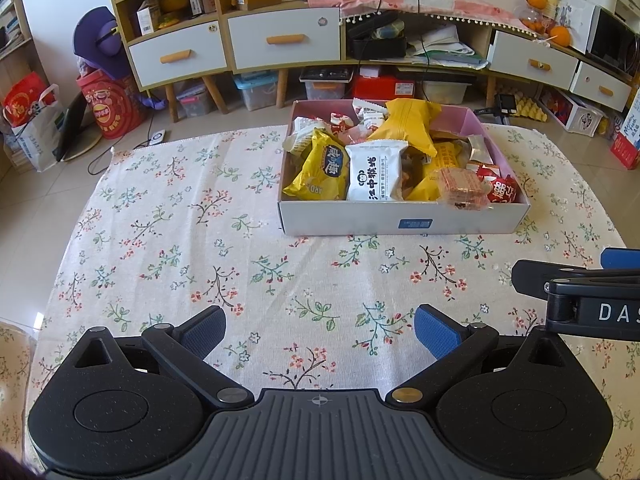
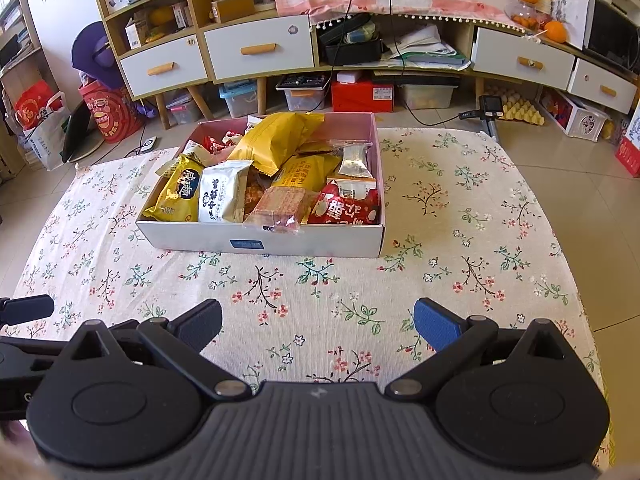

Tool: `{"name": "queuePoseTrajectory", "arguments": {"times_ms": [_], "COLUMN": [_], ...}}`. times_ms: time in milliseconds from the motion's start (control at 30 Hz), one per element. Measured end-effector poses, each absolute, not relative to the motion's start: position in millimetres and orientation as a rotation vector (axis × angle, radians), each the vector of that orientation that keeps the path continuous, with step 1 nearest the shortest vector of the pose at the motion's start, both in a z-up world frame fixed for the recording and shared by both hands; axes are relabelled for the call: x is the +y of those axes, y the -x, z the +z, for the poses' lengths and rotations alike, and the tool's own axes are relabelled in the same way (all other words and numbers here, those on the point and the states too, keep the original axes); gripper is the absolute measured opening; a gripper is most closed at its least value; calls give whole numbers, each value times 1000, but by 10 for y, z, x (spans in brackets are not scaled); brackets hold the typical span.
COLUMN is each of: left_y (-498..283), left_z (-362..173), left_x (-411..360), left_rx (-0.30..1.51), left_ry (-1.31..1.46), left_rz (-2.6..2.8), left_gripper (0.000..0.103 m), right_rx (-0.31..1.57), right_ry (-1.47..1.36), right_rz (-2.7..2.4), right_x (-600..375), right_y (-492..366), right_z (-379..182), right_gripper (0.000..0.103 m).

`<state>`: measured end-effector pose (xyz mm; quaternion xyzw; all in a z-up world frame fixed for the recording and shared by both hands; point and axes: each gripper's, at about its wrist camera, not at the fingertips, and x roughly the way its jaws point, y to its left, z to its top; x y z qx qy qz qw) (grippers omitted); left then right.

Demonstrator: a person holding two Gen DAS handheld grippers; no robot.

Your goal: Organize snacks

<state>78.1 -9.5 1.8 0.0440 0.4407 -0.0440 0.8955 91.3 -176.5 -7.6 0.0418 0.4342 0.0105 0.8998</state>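
Left gripper (image 1: 320, 332) and right gripper (image 2: 318, 322) hover over the floral tablecloth (image 1: 168, 248), fingers spread wide, nothing between them. The snack box (image 2: 304, 242) sits well ahead of both fingertips, packets heaped inside, none visible outside. Judgement: task looks near done; any further reach should come in high over the front wall.
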Motion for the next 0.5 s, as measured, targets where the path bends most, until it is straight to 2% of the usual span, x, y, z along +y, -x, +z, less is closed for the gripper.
{"name": "queuePoseTrajectory", "arguments": {"times_ms": [500], "left_y": [-779], "left_z": [-30], "left_x": [-59], "left_rx": [940], "left_ry": [-94], "left_rz": [-73], "left_gripper": [101], "right_rx": [909], "right_ry": [-74], "right_rz": [24], "right_x": [-1763], "right_y": [-915], "right_z": [-116], "right_gripper": [102]}}
